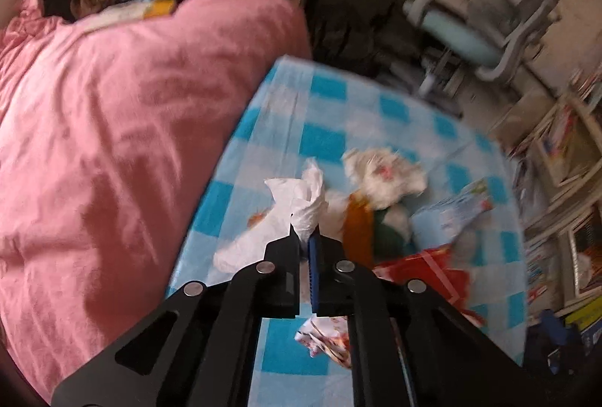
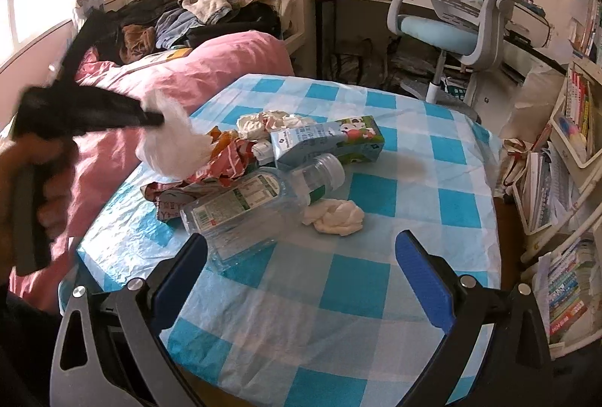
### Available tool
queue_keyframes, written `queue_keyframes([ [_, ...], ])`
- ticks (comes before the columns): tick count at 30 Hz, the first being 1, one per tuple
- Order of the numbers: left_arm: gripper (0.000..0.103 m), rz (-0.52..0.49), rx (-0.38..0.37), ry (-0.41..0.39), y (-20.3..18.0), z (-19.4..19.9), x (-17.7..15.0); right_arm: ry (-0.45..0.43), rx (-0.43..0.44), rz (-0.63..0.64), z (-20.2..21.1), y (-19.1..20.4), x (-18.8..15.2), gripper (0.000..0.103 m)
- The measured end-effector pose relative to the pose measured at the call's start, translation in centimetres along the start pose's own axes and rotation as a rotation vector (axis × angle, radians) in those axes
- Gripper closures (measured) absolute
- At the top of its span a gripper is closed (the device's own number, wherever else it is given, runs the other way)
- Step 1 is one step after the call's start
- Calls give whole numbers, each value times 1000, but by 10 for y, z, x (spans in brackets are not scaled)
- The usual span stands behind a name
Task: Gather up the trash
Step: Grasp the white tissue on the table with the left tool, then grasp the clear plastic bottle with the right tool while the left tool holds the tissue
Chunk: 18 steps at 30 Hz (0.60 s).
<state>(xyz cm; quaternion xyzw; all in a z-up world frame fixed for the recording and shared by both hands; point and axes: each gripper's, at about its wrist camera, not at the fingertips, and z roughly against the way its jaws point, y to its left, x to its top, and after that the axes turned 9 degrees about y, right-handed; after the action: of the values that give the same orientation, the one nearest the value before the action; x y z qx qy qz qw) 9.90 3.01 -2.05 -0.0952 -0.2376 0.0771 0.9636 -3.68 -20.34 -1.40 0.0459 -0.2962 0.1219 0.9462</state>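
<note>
- Clearly, the left gripper (image 1: 305, 233) is clenched on a white crumpled tissue (image 1: 301, 198); the tissue is seen pinched between the two tips and sticking out forward from them; in the right wrist view the same tissue (image 2: 171, 139) is seen hanging at the tip of the left gripper (image 2: 158, 119), raised above the edge of the table (image 2: 376, 275), over its side next to the pink duvet (image 2: 210, 68).
- The right gripper (image 2: 301, 275) is held released, with its blue pads wide apart and nothing between them; it is pointed down over the checked cloth.
- The remaining trash is found in a pile on the far-left part of the table: a plastic bottle (image 2: 259, 200) lying on its side, a milk carton (image 2: 327, 139) also lying, red wrappers (image 2: 222, 158) and more crumpled paper (image 2: 263, 121); one tissue ball (image 2: 335, 217) is lying apart, just beside the neck of the bottle.
- The relation that matters for the coming move: the bottle is lying straight ahead of the open right gripper and a little to its left; its long axis runs diagonally, the base near the left pad and the cap pointing away to the upper right; so it is judged that the jaws must be turned across this axis.
- The right hand is judged the nearer and the free one; the left is already occupied.
- No bin or bag for the trash is seen in either view; so it cannot be told where the held tissue is to be dropped.
</note>
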Motion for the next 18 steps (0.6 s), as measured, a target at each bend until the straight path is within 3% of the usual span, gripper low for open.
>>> queue_keyframes([
  [3, 99, 39, -72, -20, 9, 17, -3, 23, 5, 8, -3, 2, 0, 7],
  [9, 99, 110, -198, -89, 17, 45, -7, 48, 107, -13, -13, 8, 0, 7],
  [18, 99, 112, -231, -95, 13, 55, -10, 74, 164, -45, -50, 30, 8, 7],
])
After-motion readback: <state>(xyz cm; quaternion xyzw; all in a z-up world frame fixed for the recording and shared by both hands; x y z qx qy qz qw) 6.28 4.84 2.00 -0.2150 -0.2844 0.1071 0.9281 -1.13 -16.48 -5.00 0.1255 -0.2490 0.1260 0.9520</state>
